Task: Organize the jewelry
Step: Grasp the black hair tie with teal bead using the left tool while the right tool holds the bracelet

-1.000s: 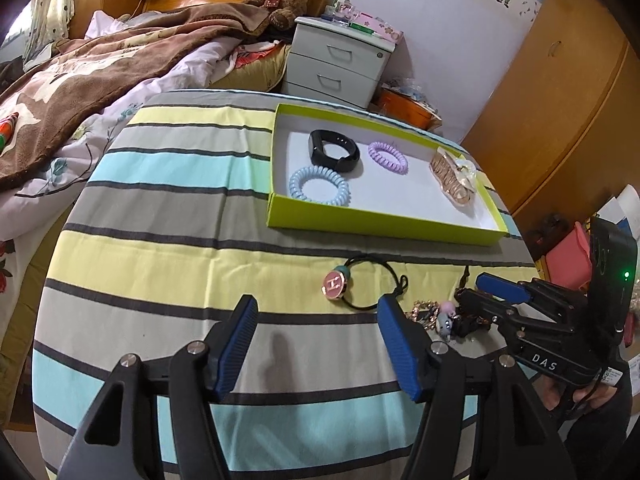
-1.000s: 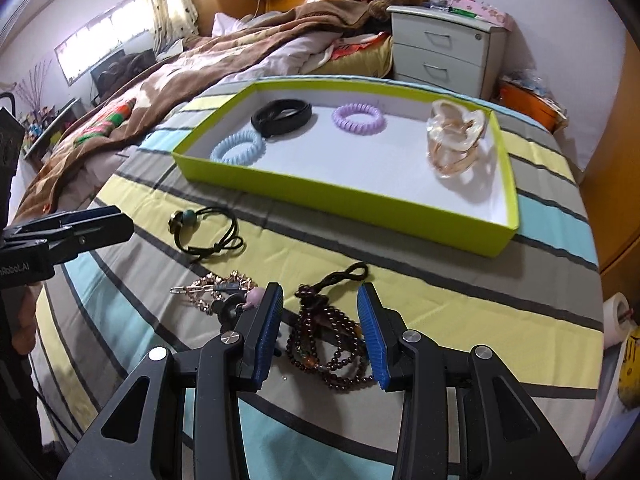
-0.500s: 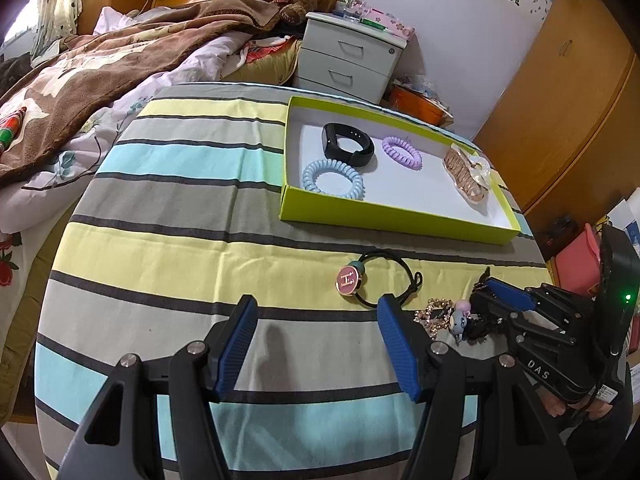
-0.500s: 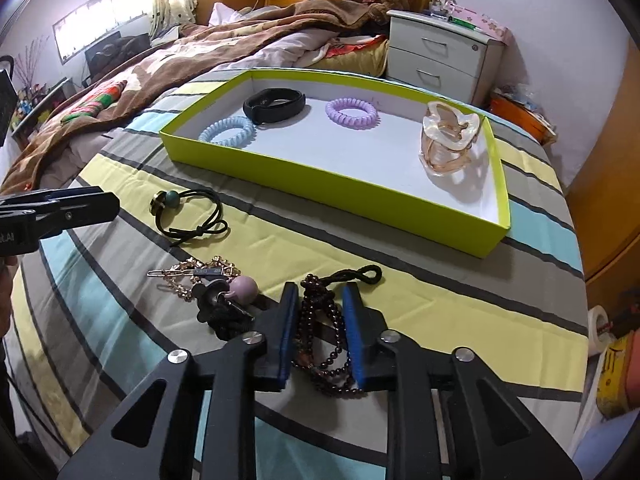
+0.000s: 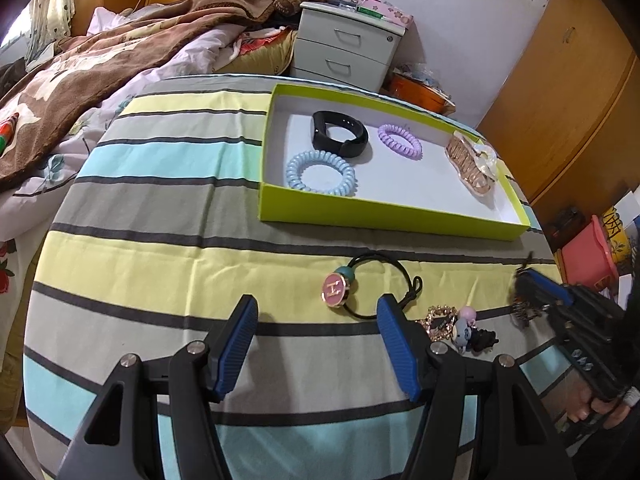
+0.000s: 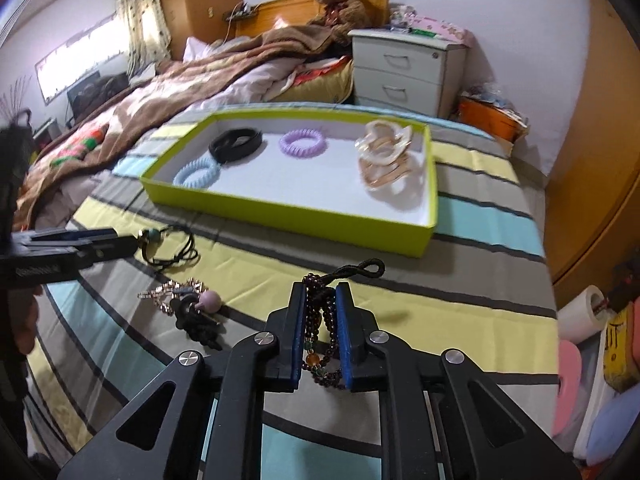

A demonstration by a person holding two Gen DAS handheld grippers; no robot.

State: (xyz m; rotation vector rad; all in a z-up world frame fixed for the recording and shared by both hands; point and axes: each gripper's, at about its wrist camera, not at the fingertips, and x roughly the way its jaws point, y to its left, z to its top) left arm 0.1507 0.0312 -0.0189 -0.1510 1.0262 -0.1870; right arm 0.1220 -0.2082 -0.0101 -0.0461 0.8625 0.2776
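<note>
My right gripper [image 6: 322, 292] holds a dark bead bracelet [image 6: 318, 320]. Its jaws are closing, the pads press the strands, and the bracelet hangs just above the striped cloth. In the left wrist view the right gripper [image 5: 532, 292] is at the right edge with the beads dangling. My left gripper [image 5: 317, 312] stands open over the cloth with nothing between its fingers. Just beyond it lies a black hair tie with a pink charm [image 5: 336, 288]. A gold hairpin [image 5: 440, 320] and a pink-bead hair tie [image 5: 466, 328] lie between the grippers. The green box [image 5: 384, 216] sits farther back.
The box holds a black band [image 5: 340, 136], a blue coil tie [image 5: 320, 172], a purple coil tie [image 5: 400, 142] and a claw clip [image 5: 472, 164]. A bed with a brown blanket [image 5: 100, 64] lies left, a nightstand [image 5: 348, 48] behind, a wardrobe [image 5: 560, 80] right.
The right jaws have closed from wide apart onto the bead bracelet and lifted it a little off the cloth. The left gripper has stayed open and nearly still.
</note>
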